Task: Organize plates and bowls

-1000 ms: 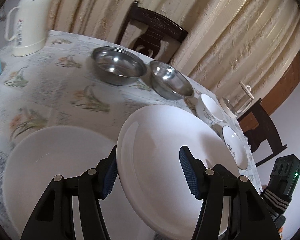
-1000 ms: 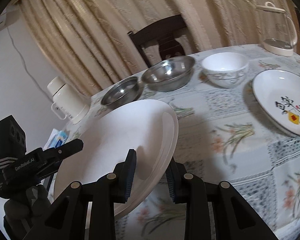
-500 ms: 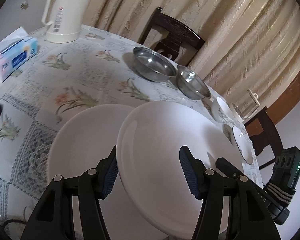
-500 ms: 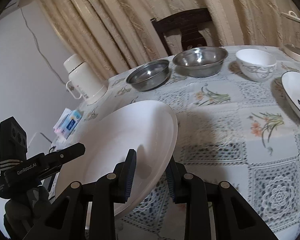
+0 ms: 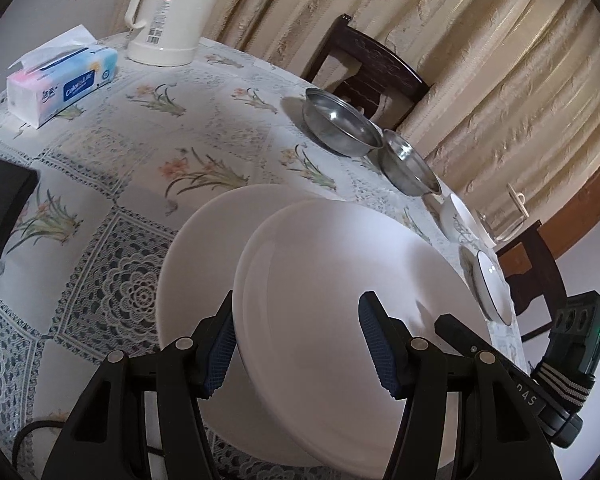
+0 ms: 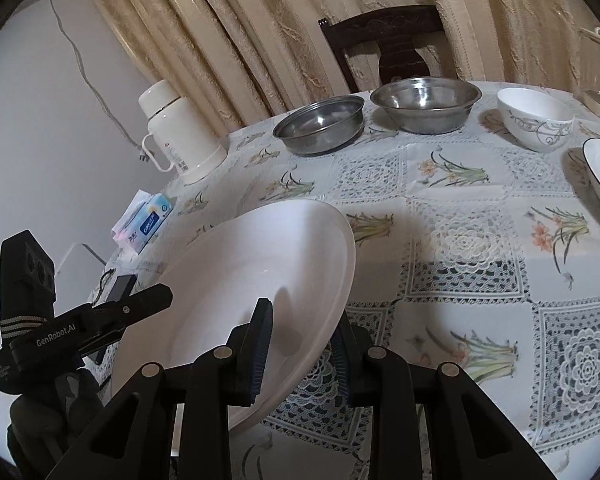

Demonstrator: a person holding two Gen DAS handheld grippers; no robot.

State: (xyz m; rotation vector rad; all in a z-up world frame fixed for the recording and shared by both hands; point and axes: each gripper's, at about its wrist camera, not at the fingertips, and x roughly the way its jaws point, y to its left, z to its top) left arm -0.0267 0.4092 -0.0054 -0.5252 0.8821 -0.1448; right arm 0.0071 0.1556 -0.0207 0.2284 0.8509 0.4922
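Stacking is in hand: the right gripper (image 6: 300, 344), clamped on its rim, holds a plate (image 5: 352, 280) tilted just above the second plate (image 5: 196, 256). The left gripper (image 5: 298, 344) hangs open, gripping nothing. Next: level, lower, release.

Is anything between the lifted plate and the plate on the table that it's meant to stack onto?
Nothing visible. The lifted plate, pinched at its rim by the right gripper, hangs tilted, partly over the lower plate. The left gripper is open around the lifted plate's near edge.
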